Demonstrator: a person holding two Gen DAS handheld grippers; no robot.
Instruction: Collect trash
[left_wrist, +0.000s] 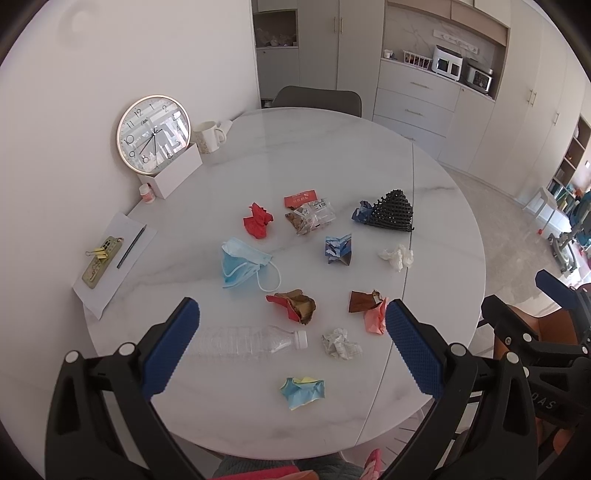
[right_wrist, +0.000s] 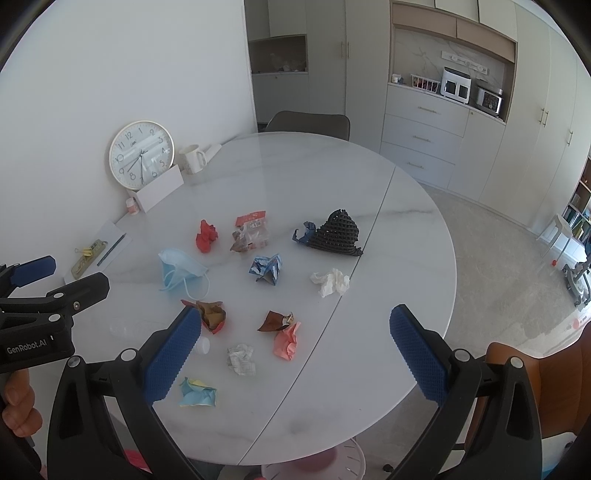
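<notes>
Trash lies scattered on the round white marble table (left_wrist: 332, 147): a clear plastic bottle (left_wrist: 247, 341), a blue face mask (left_wrist: 242, 266), a red paper ball (left_wrist: 257, 220), a snack wrapper (left_wrist: 308, 214), black netting (left_wrist: 391, 212), a white tissue (left_wrist: 397, 256), a brown-red wrapper (left_wrist: 293, 304), a grey paper ball (left_wrist: 340, 344) and a blue-yellow crumple (left_wrist: 303, 392). My left gripper (left_wrist: 291, 328) hovers open above the bottle and near-side scraps, holding nothing. My right gripper (right_wrist: 295, 332) is open and empty over the pink paper (right_wrist: 286, 341) and the grey ball (right_wrist: 242, 360).
A wall clock (left_wrist: 153, 134), white box (left_wrist: 171, 173), mug (left_wrist: 208, 136), small jar (left_wrist: 147, 193) and paper with pencil and clips (left_wrist: 110, 258) sit at the table's left. A grey chair (left_wrist: 317, 98) stands behind, an orange chair (right_wrist: 517, 384) at right. A pink-white bin (right_wrist: 317, 465) shows below the table edge.
</notes>
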